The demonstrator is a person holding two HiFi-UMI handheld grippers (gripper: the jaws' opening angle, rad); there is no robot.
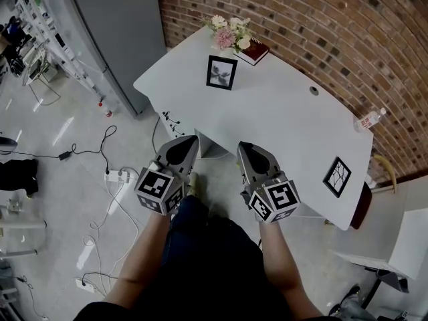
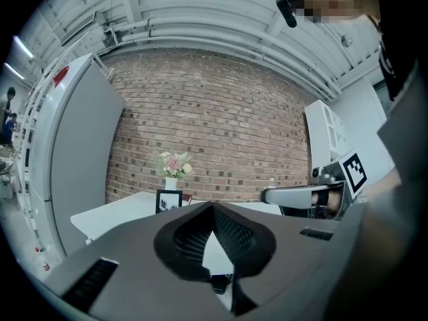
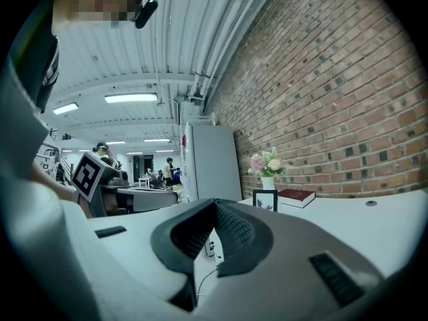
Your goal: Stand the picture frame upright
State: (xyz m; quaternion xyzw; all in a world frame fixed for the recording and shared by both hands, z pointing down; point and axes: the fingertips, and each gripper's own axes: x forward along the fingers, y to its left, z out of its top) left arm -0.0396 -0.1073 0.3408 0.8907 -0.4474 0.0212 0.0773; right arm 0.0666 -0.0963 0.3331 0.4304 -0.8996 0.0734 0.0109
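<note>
While I hold both grippers close before my body, at the near side of the white table [image 1: 281, 112], the jaws of my left gripper [image 1: 192, 140] are pressed together with nothing between them. The jaws of my right gripper [image 1: 245, 147] are closed and empty too. To the right of the right gripper, well apart from it, the flat picture frame [image 1: 337, 176] lies on the table near its right end. Farther ahead, beyond both pairs of jaws, the standing picture frame [image 1: 221, 72] is upright near the far end. In the left gripper view it shows a little left of my jaw tips, in the right gripper view a little right of them. Behind it are the flowers [image 1: 231, 32] and a red book [image 1: 253, 51], close to the brick wall [image 1: 321, 25].
</note>
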